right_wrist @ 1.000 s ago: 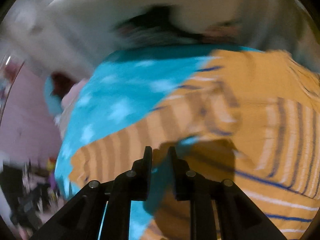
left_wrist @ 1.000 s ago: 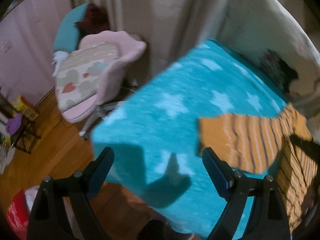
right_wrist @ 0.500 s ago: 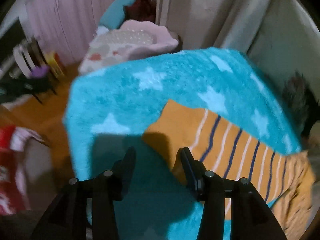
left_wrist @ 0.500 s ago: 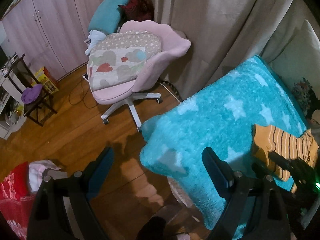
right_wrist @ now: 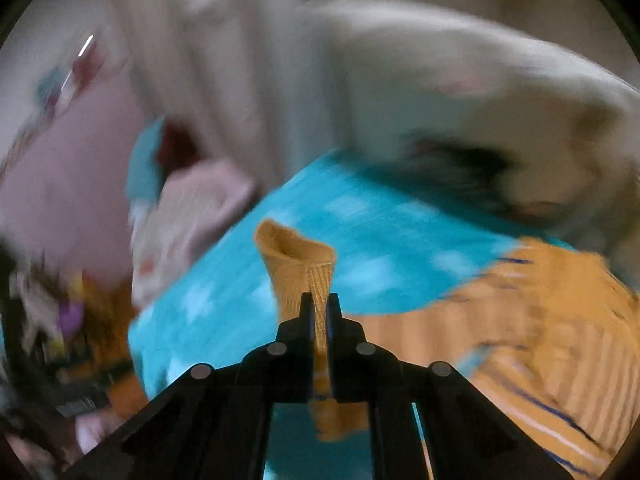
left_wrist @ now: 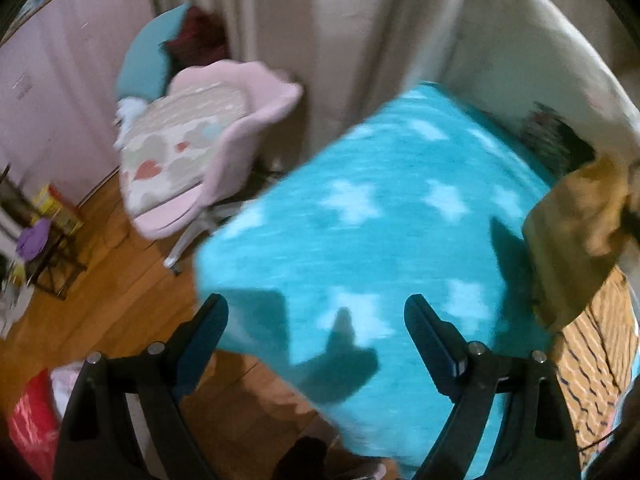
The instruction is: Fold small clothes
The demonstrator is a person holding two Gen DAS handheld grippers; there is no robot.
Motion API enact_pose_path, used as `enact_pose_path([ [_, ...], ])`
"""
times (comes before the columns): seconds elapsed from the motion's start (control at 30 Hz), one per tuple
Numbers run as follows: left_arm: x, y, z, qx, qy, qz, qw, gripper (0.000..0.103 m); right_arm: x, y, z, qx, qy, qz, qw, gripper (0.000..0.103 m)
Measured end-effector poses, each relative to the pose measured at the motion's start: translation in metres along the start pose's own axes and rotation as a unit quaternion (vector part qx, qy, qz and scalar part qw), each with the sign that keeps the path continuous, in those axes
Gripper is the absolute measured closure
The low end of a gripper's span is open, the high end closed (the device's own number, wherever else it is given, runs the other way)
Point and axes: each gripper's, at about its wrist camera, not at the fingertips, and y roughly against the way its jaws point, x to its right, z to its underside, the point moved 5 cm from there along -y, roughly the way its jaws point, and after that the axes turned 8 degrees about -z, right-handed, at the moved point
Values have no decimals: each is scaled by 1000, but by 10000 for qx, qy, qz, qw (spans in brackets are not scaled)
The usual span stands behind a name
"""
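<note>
An orange sweater with dark and white stripes (right_wrist: 532, 332) lies on a teal star blanket (right_wrist: 360, 248). My right gripper (right_wrist: 319, 312) is shut on the sweater's orange sleeve cuff (right_wrist: 298, 260) and holds it lifted above the blanket. In the left wrist view the lifted sleeve (left_wrist: 572, 224) hangs at the right edge, with the striped body (left_wrist: 592, 344) below it. My left gripper (left_wrist: 316, 332) is open and empty, over the blanket's (left_wrist: 360, 216) near corner. Both views are motion-blurred.
A pink chair with a heart cushion (left_wrist: 188, 148) stands left of the bed on a wooden floor (left_wrist: 120, 296). Beige curtains (left_wrist: 320, 40) hang behind. A white patterned pillow (right_wrist: 480, 120) lies at the bed's far side. A red bag (left_wrist: 28, 420) and clutter sit at left.
My right gripper has shut on the sleeve cuff and lifted it off the blanket. My left gripper has swung back over the blanket corner, staying open.
</note>
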Motion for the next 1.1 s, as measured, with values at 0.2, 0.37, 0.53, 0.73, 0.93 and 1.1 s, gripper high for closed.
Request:
enact_pose_path([
  [0.2,79,15,10,32,-593,372,9975,14,186,145,11,966,-1813,1079,9727,98],
  [0.37,129,24,29,38,-1007,489,9937,14,305,209,81,796,-2608,2174,9372,98],
  [0.53,169,31,54,-84,-1319,650,9891,14,383,211,152,37,-3245,2593,9096,95],
  [0.73,193,44,77,-73,-1500,671,9864,14,393,260,171,478,-3491,2403,9045,83],
  [0.93,228,52,82,43,-1772,840,9806,14,392,280,168,501,-3432,2123,9136,80],
  [1.1,295,52,49,593,-2409,1110,9624,14,366,263,174,356,-3221,1732,9300,80],
])
